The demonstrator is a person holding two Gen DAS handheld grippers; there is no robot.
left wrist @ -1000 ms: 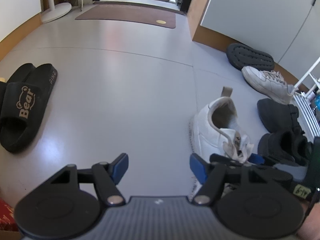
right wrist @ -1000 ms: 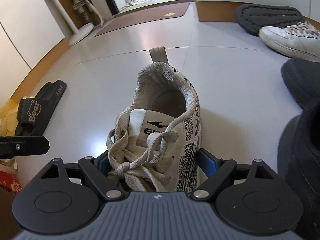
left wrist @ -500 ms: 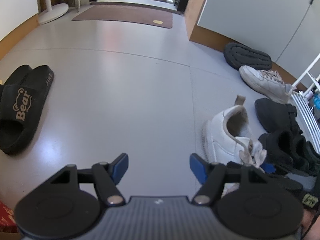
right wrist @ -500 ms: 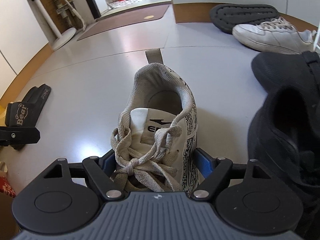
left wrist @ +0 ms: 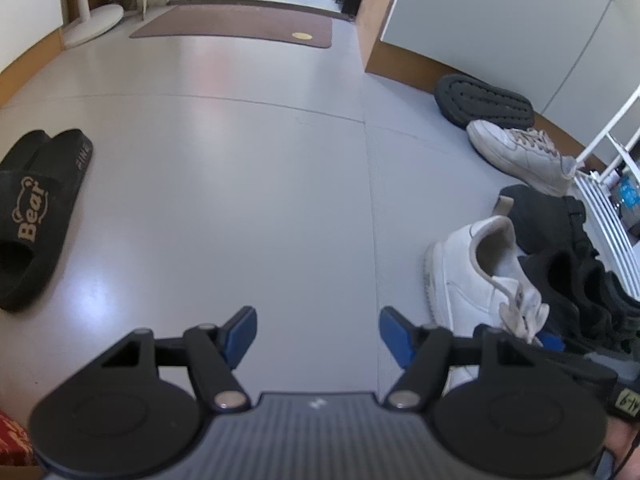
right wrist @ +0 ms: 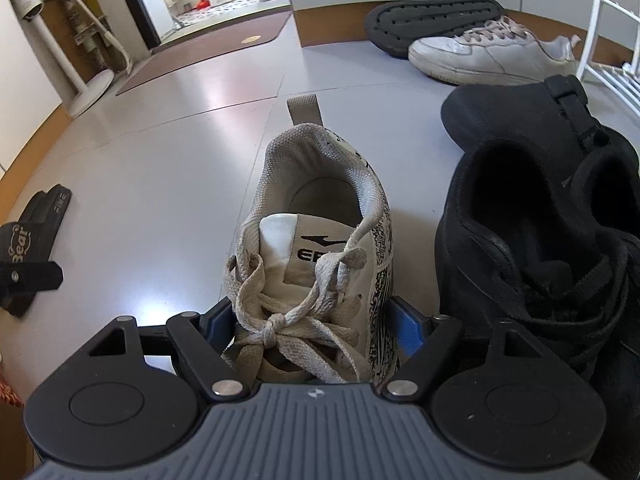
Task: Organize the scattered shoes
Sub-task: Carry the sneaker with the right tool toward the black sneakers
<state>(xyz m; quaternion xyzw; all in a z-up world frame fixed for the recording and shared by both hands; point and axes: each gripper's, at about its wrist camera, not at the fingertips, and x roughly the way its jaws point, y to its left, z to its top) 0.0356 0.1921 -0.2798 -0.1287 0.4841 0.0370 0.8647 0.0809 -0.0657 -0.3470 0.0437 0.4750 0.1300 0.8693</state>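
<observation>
My right gripper (right wrist: 308, 320) has a white sneaker with grey laces and black print (right wrist: 316, 240) between its jaws. They are closing, and the blue pads press on the shoe's sides at the laces. The heel points away from me. The same sneaker (left wrist: 468, 276) shows at the right of the left wrist view, close beside a black sneaker (right wrist: 532, 248). My left gripper (left wrist: 318, 334) stands open over bare floor with nothing between its fingers. Black "Bear" slides (left wrist: 32, 216) lie far left.
Another black shoe (right wrist: 520, 116) lies beyond the black sneaker. Further back are a second white sneaker (right wrist: 488, 54) and an upturned black sole (right wrist: 436, 16) against the wall. A white wire rack (left wrist: 612, 200) stands at the right. A brown mat (left wrist: 240, 26) and a fan base (left wrist: 92, 24) lie far off.
My right gripper has carried the white sneaker to the right, up beside the black sneakers. The left gripper has stayed open and almost still.
</observation>
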